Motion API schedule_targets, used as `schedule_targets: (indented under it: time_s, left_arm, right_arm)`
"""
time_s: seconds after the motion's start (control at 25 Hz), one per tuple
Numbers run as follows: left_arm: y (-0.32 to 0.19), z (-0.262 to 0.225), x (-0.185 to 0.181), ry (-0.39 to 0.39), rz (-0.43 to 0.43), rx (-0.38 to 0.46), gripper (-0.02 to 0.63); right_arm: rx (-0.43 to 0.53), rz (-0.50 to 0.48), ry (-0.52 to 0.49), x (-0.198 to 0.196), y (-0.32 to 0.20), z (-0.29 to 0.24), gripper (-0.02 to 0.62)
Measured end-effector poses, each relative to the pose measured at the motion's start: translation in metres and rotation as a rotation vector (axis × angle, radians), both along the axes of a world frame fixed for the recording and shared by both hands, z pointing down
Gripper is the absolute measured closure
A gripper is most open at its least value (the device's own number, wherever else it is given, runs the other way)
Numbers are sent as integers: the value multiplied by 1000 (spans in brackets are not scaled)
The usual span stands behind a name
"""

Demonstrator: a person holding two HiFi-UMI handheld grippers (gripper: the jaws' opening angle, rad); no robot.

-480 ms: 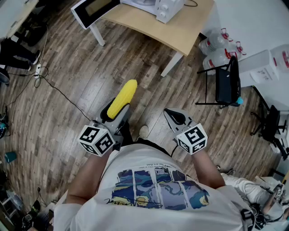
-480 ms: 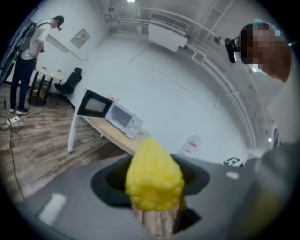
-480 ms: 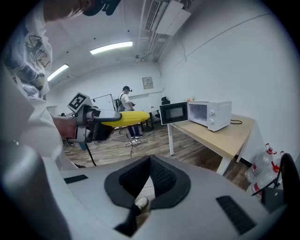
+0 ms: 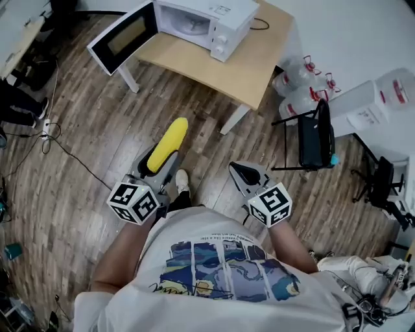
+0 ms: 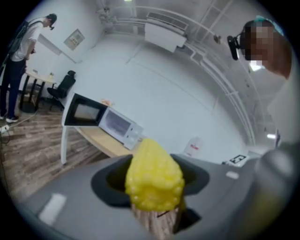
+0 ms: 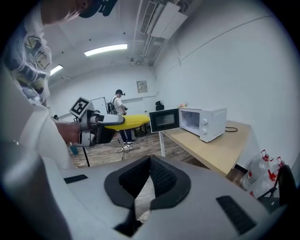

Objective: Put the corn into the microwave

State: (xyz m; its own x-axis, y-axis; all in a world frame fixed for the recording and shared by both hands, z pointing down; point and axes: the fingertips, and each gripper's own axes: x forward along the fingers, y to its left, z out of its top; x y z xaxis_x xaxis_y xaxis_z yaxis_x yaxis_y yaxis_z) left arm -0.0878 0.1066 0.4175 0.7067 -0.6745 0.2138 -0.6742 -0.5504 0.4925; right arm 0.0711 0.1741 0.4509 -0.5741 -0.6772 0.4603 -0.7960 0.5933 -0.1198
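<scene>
A yellow corn cob [image 4: 167, 144] sticks forward out of my left gripper [image 4: 161, 162], which is shut on its lower half; in the left gripper view the corn [image 5: 154, 180] fills the gap between the jaws. The white microwave [image 4: 201, 19] stands on a light wooden table [image 4: 233, 65] ahead, with its door [image 4: 123, 35] swung wide open to the left. It also shows small in the left gripper view, microwave [image 5: 119, 126]. My right gripper [image 4: 237, 168] is shut with nothing in it, its pads [image 6: 159, 176] pressed together. From the right gripper view the corn [image 6: 124, 122] is seen to the left of the microwave [image 6: 206, 122].
Large water bottles [image 4: 295, 97] stand on the floor right of the table, next to a black folding stand [image 4: 314, 133]. Cables [image 4: 45, 139] trail over the wood floor at the left. Another person [image 6: 119, 110] stands far back in the room.
The microwave and table now sit lower and fuller in the head view, so I have come closer to them. Both grippers moved along, the corn still held by the left.
</scene>
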Motion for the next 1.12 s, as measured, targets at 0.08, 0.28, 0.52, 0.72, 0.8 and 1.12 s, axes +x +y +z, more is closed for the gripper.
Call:
schedule_targets:
  time_s: [0.08, 0.28, 0.52, 0.72, 0.8, 1.12]
  left_arm:
    - [-30, -5, 3, -1, 8, 20, 354]
    - [-101, -6, 15, -20, 39, 67, 354]
    - [-156, 3, 16, -50, 15, 73, 354]
    - [-212, 13, 31, -73, -42, 68, 354]
    - [-233, 17, 41, -89, -73, 65, 354]
    - [-325, 38, 68, -182, -211, 62, 354]
  right_arm:
    - [21, 15, 8, 3, -24, -9, 584]
    - [29, 38, 22, 8, -84, -12, 493]
    - [26, 50, 8, 4, -120, -13, 488]
    - [21, 29, 9, 37, -168, -9, 479]
    - [18, 6, 9, 53, -189, -9, 477]
    - [35, -100, -3, 105, -267, -19, 468]
